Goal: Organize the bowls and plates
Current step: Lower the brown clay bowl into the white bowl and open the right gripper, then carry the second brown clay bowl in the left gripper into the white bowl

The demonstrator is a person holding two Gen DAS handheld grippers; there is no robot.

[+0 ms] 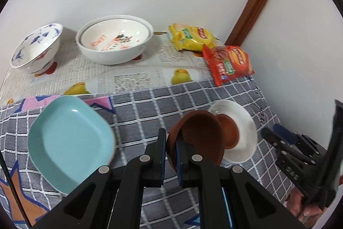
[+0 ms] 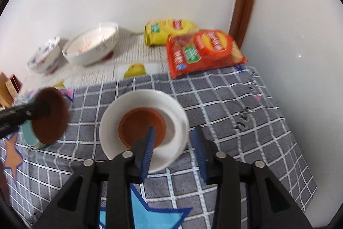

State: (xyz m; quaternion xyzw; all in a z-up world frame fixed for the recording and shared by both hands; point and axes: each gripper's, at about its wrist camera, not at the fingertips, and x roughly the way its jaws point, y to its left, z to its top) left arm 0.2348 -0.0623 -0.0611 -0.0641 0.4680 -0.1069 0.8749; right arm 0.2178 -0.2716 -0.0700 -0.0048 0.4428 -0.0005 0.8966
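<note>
My left gripper (image 1: 171,156) is clamped on the rim of a round, matte brown bowl (image 1: 199,134), held tilted above the grey checked cloth (image 1: 150,108) on the desk. My right gripper (image 2: 173,143) stands partly open and holds nothing — below it a second brown dish (image 2: 141,123) sits inside a glossy white plate (image 2: 171,108). A rounded-square teal plate (image 1: 70,138) lies to the left.

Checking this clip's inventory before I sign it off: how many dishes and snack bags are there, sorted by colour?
Brown dishes: 2, one held by the left gripper, one on the white plate
White plate: 1
White bowls: 2, nested
Blue-patterned bowl: 1
Teal plate: 1
Yellow snack bag: 1
Red snack bag: 1
Total: 9
</note>
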